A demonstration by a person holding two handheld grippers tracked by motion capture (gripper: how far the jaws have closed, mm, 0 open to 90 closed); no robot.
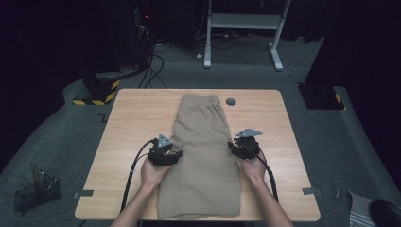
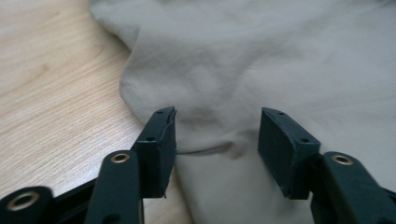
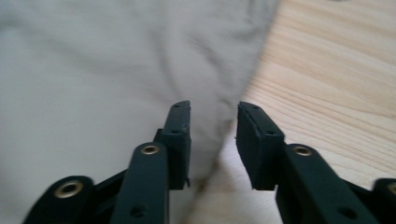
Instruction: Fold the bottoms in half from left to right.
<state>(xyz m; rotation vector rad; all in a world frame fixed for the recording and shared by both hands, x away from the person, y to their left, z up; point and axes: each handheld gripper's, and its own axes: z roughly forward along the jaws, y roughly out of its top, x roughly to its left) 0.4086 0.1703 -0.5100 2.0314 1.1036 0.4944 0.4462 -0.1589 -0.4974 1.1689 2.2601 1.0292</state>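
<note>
Currently flat mid-table (image 1: 127, 118): folded khaki shorts (image 1: 201, 156). Soft, limp, light; will sag, so best pinched at side edges. Left gripper (image 2: 217, 135) and right gripper (image 3: 214, 135) jaws spread, holding nothing.

One pair of tan shorts (image 1: 201, 156) lies on one wooden table (image 1: 132, 123). Two grippers are at it, the left gripper (image 1: 174, 154) and the right gripper (image 1: 235, 145), each held by one of two hands. One round grey cap (image 1: 231, 101) sits in the tabletop. One wire basket (image 1: 35, 191) stands on the floor, and one white table frame (image 1: 243, 21) stands behind.
</note>
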